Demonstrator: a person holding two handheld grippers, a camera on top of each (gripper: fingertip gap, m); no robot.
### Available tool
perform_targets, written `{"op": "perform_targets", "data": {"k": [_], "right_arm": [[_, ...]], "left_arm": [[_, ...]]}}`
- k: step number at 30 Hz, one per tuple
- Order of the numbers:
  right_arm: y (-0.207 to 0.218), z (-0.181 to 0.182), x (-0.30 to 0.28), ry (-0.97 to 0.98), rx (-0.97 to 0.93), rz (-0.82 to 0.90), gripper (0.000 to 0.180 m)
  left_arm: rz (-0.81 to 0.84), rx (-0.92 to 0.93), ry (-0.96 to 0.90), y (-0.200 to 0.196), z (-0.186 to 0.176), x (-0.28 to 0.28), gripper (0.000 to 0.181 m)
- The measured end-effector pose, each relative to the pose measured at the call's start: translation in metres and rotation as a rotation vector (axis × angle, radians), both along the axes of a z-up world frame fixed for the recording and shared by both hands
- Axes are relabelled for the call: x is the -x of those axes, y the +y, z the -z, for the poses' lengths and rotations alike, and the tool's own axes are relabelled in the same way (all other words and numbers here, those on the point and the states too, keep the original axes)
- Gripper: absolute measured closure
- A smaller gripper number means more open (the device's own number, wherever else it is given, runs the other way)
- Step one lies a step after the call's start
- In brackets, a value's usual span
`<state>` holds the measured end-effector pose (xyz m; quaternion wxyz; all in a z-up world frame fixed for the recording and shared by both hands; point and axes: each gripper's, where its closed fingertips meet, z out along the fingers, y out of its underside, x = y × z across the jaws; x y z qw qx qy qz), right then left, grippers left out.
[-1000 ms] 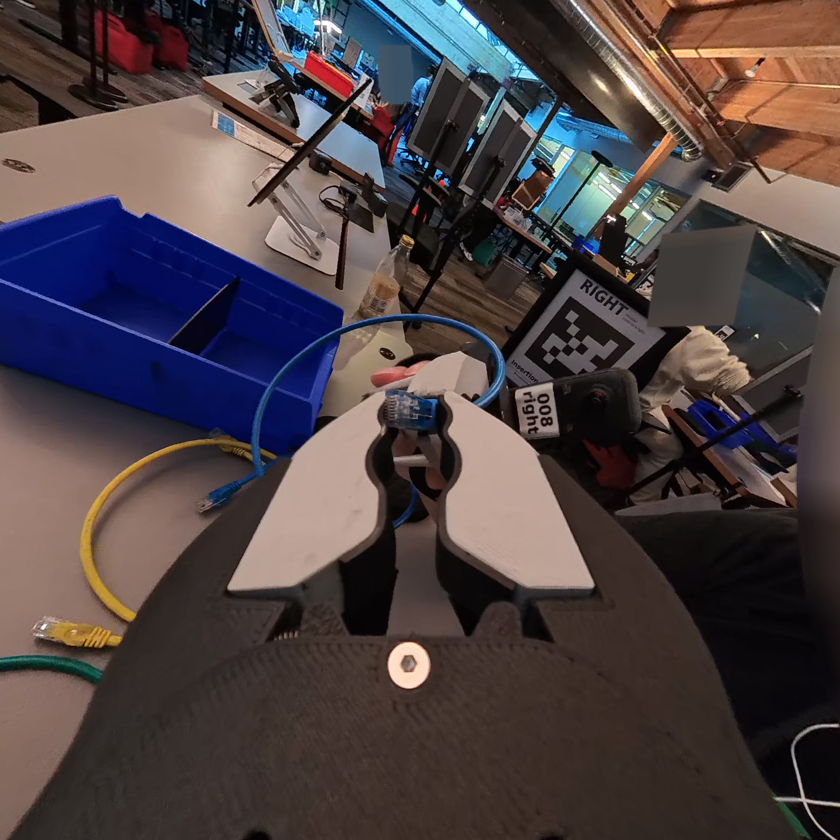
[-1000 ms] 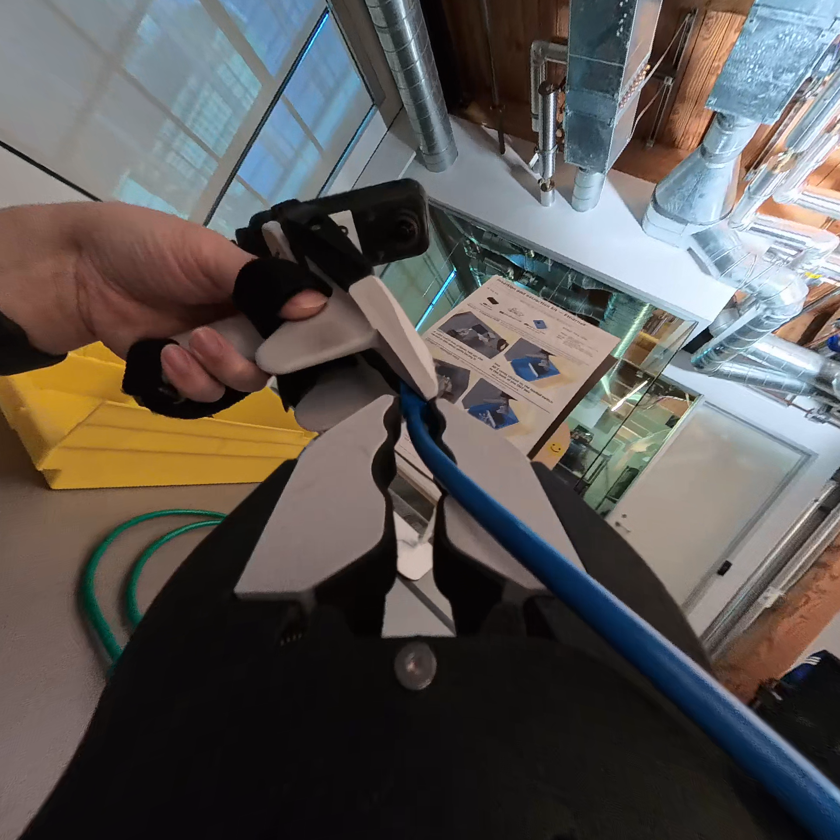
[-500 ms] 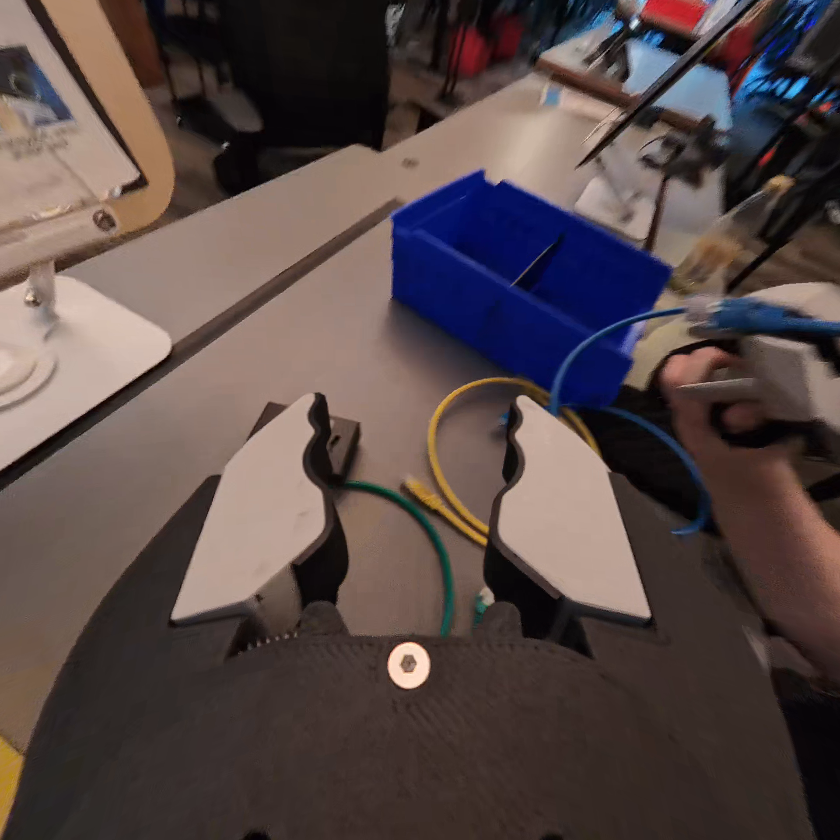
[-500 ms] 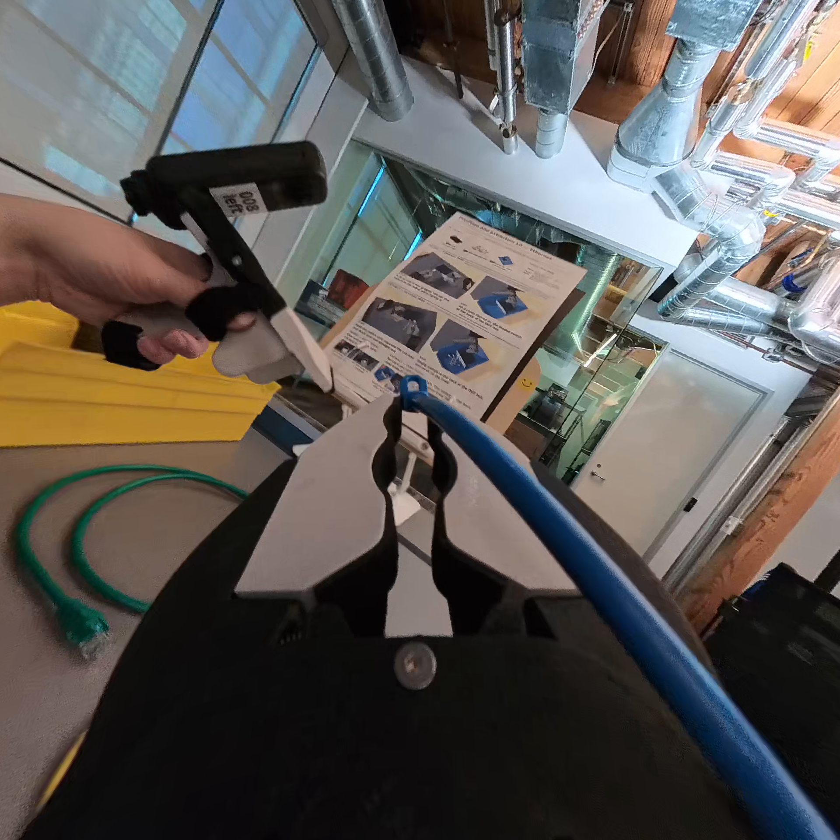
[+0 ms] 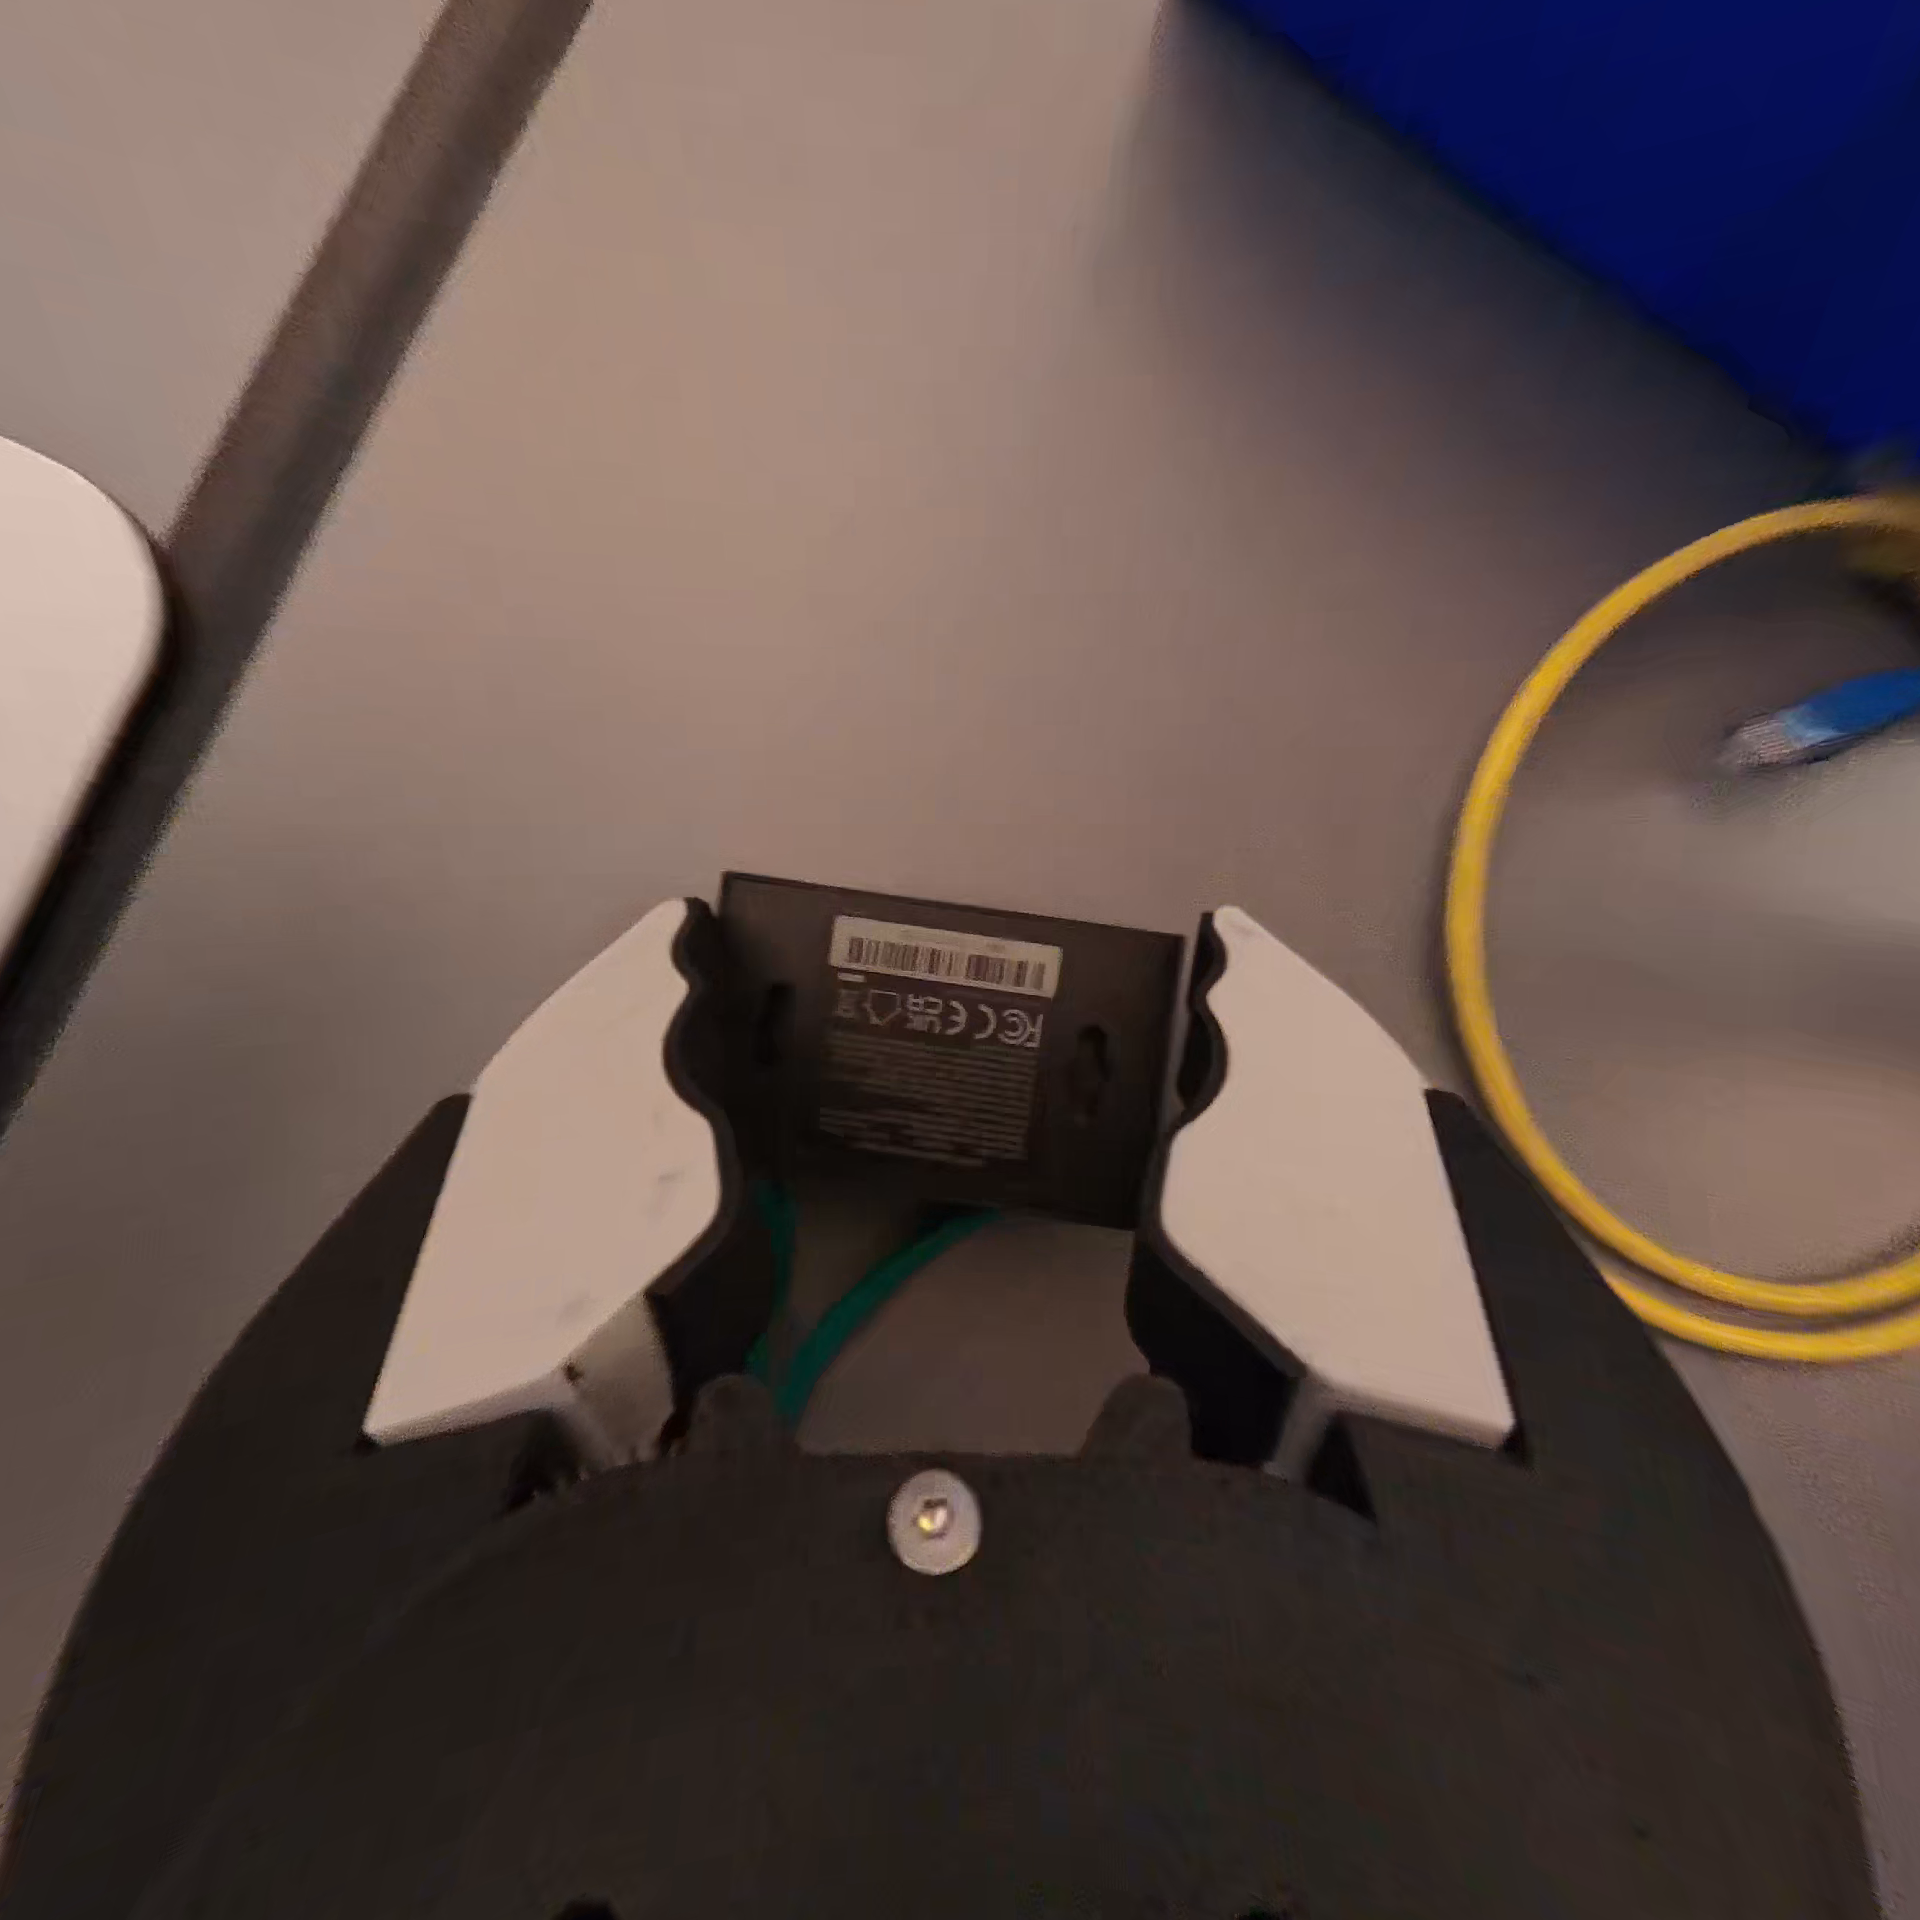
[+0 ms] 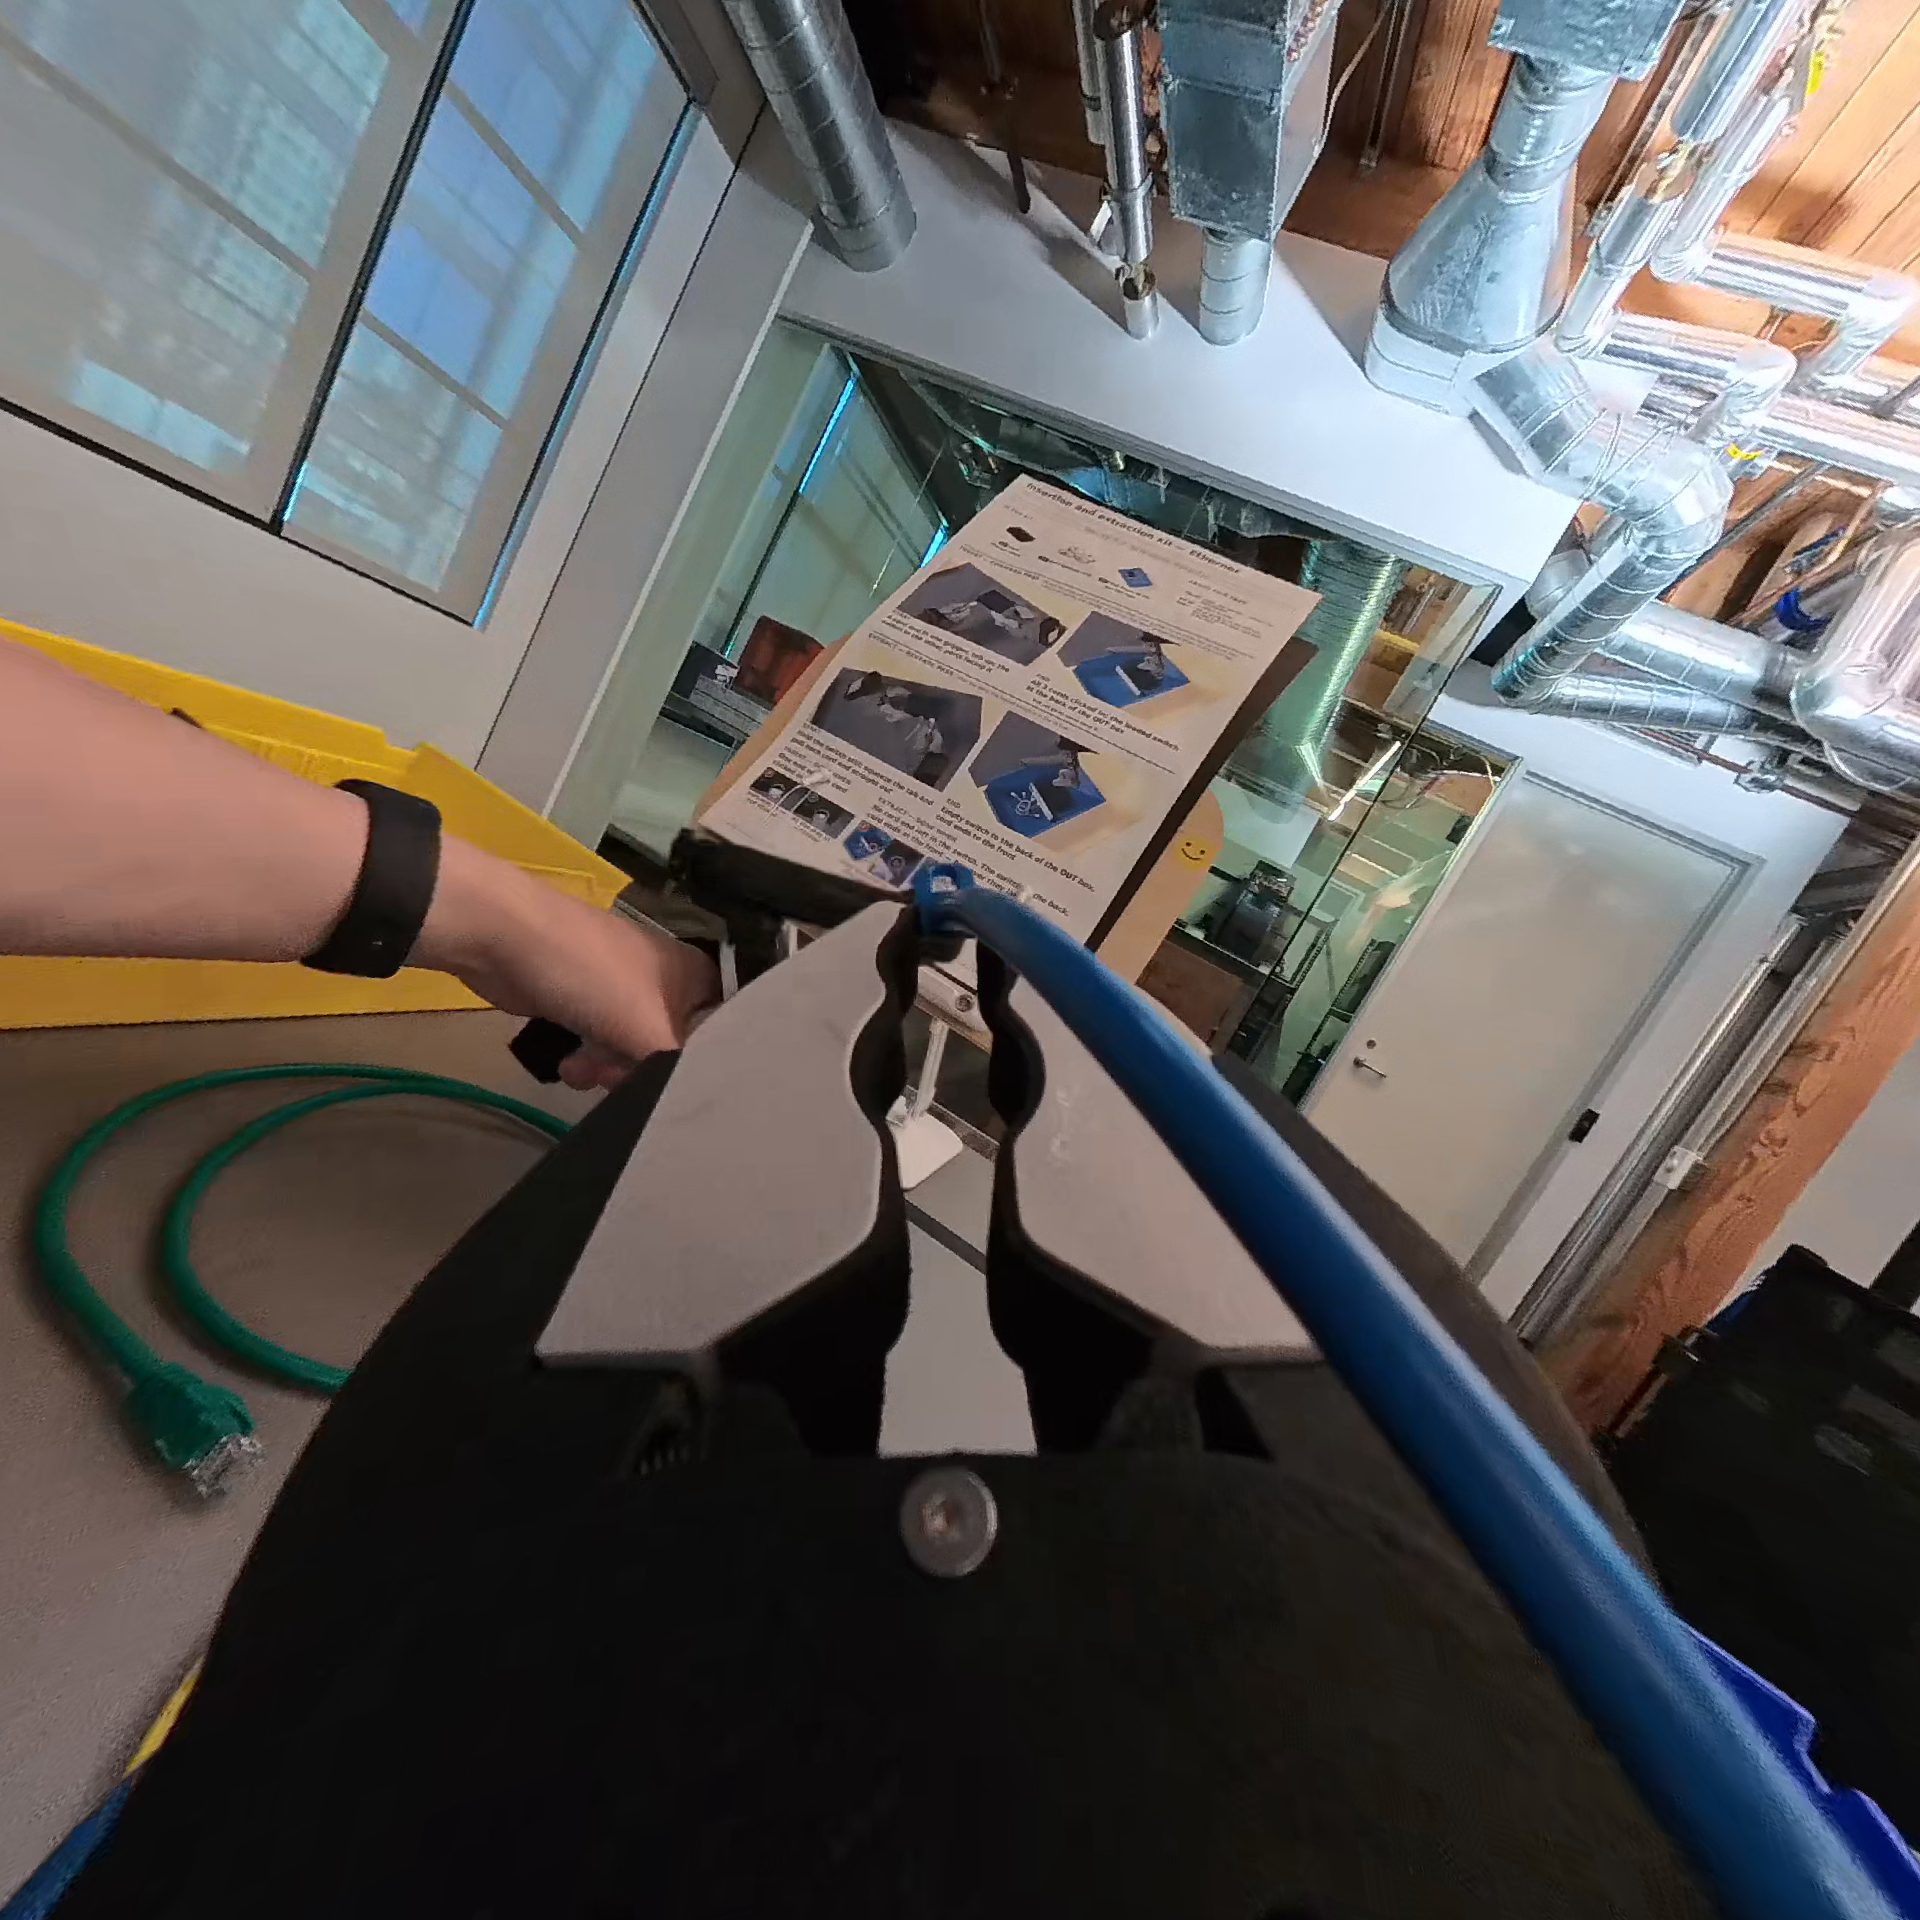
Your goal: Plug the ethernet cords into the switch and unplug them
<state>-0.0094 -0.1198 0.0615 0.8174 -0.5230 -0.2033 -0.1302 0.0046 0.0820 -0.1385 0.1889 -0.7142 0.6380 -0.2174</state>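
In the left wrist view my left gripper [image 5: 945, 925] is open wide and straddles the black switch [image 5: 951, 1081]. The switch lies on the grey table with its labelled underside up, and its sides sit close to both fingers. A green cord [image 5: 831, 1320] runs under the switch toward me. My right gripper [image 6: 940, 920] is shut on the plug end of the blue ethernet cord [image 6: 1351, 1299] and holds it above the table. The cord trails back over the right finger. The cord's other blue plug [image 5: 1818, 717] lies inside the yellow cord's loop [image 5: 1496, 935].
A blue bin [image 5: 1558, 208] stands beyond the switch at the upper right. A white stand base [image 5: 62, 675] is at the left. The right wrist view shows the green cord [image 6: 208, 1195], a yellow bin [image 6: 312, 831], a person's forearm [image 6: 208, 831] and an instruction sheet [image 6: 997, 727].
My left gripper let go of the blue plug, opened, swung down to the table and now straddles the switch. My right gripper kept hold of the blue cord's plug.
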Motion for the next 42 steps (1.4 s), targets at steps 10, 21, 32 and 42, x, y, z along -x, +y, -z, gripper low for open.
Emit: {"op": "perform_targets", "data": {"k": [10, 21, 32, 42], "right_arm": [[-0.005, -0.006, -0.009, 0.060, -0.024, -0.016, 0.167], [0.000, 0.001, 0.002, 0.008, 0.006, -0.027, 0.168], [-0.005, -0.004, 0.011, 0.002, -0.013, -0.071, 0.167], [0.000, 0.001, 0.012, -0.043, 0.015, -0.034, 0.167]], "left_arm": [[-0.377, -0.101, 0.340, 0.016, 0.009, 0.045, 0.096], [-0.789, 0.224, 0.600, -0.005, 0.006, 0.146, 0.095], [0.391, -0.203, 0.445, -0.027, -0.011, 0.131, 0.082], [0.098, -0.037, 0.687, -0.009, 0.027, 0.156, 0.103]]}}
